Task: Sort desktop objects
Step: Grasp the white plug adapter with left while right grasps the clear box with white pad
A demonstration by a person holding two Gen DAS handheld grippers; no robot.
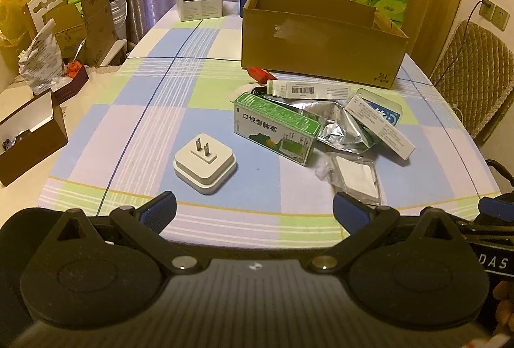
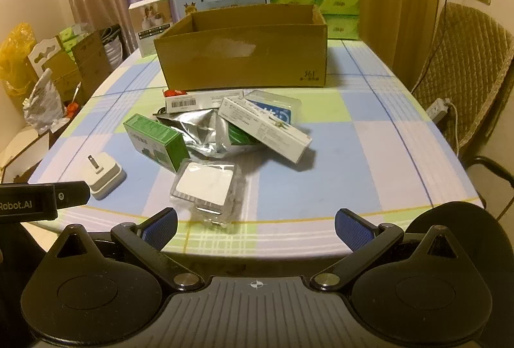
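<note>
Since both tools, left tool (image 1: 253, 208) and right tool (image 2: 256, 224), gape wide, empty: white plug adapter (image 1: 205, 166) mid-frame rigid, light, slick; grip flat sides, avoid prongs.

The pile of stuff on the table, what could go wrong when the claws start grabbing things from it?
Probably a tumble: the long white box lies tilted across the silver foil bag, so pulling the bag first could tip it off. The clear packet sits near the table's front edge and looks slippery, so a clumsy pinch might push it off. The white plug lies prongs up, which might get in a claw's way.
</note>
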